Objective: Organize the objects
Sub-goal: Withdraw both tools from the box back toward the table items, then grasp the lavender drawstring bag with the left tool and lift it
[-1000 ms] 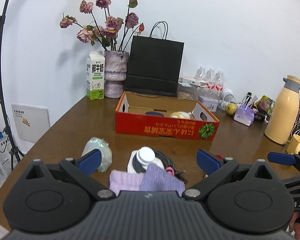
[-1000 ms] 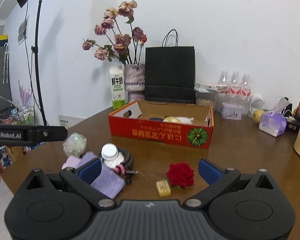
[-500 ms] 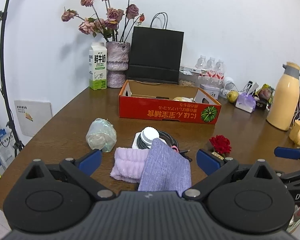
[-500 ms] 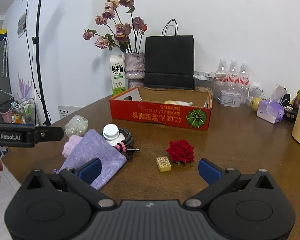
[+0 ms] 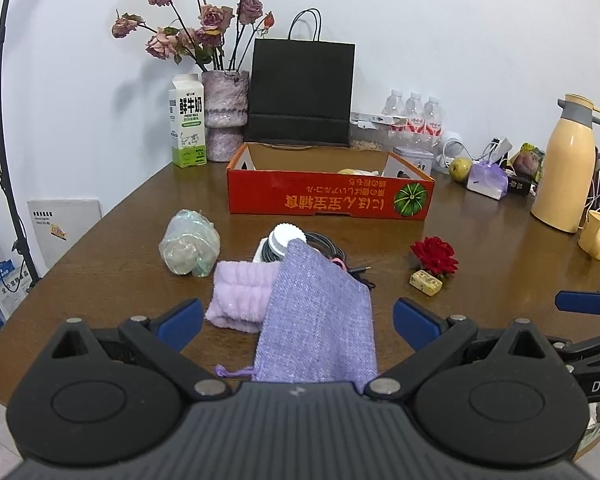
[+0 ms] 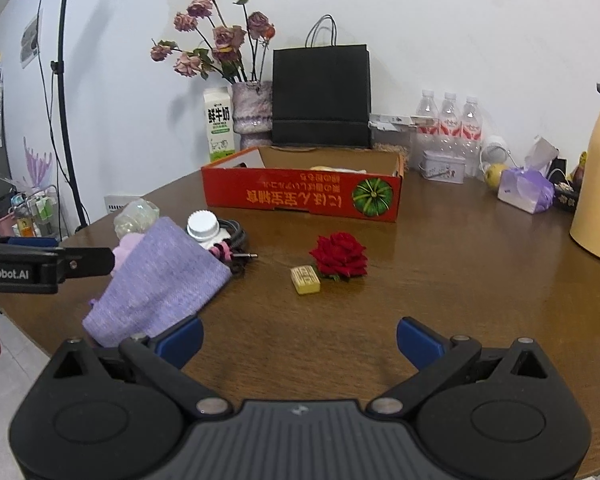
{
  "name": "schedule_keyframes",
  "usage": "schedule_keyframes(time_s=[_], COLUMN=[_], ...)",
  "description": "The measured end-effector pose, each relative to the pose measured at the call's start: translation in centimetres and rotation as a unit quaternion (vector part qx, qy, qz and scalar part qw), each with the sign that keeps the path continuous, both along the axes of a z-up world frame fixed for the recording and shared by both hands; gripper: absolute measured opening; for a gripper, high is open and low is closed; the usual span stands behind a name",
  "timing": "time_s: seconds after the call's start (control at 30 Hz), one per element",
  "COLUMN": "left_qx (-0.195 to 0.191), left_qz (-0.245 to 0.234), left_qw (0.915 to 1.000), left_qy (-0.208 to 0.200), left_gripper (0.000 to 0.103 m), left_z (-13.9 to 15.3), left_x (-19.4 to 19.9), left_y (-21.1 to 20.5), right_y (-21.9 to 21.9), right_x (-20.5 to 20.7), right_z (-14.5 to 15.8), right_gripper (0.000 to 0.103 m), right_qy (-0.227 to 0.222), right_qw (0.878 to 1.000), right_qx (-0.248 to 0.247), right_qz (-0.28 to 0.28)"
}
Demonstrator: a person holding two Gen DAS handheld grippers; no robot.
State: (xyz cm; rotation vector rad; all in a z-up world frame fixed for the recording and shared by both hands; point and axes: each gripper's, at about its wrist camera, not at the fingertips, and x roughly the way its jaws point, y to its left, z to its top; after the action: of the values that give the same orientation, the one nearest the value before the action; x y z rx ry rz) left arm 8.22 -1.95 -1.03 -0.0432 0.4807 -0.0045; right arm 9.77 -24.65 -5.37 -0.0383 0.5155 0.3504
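Two tools: both spread wide, nothing between their fingers.
Left tool point(image 5: 298, 318): above the purple pouch point(image 5: 320, 320).
Right tool point(image 6: 300, 338): over bare surface point(image 6: 440, 264).
Red rose point(image 6: 340, 255): touching the yellow block point(image 6: 305, 279).
Red box point(image 5: 330, 192): behind them.

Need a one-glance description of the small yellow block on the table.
Start at the red box mid-table. In front of it lies a red rose; the yellow block sits touching its left-front side. It is the only small, hard rectangular piece there.
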Motion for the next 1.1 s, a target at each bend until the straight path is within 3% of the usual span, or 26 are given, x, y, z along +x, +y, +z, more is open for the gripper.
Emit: schedule_keyframes(time_s=[0.4,0.67,0.87,1.1], left_qx=[0.017,0.072,0.028,0.028], left_qz=[-0.023,-0.021,-0.022,-0.014], left_qw=[0.9984,0.9932,0.9963,0.9965], left_qy=[0.049,0.089,0.078,0.078], left_gripper=[0.103,0.103,0.103,0.103], left_z=[-2.2,-5.2,-5.9,-5.7], left_x=[2.2,5.0,5.0,5.0], left_y=[-1.9,-3.4,-2.3,-2.5], right_y=[-0.8,-1.3,-1.3,-0.9], right_x=[1.0,1.9,2.1,2.1], right_z=[-1.9,-3.1,-3.7,-3.8], right_gripper=[0.103,0.103,0.103,0.103], right_qy=[0.022,0.038,0.047,0.050], right_qw=[1.000,0.999,0.999,0.999], right_qx=[0.005,0.007,0.007,0.007], right_qz=[-0.008,-0.015,-0.015,-0.010])
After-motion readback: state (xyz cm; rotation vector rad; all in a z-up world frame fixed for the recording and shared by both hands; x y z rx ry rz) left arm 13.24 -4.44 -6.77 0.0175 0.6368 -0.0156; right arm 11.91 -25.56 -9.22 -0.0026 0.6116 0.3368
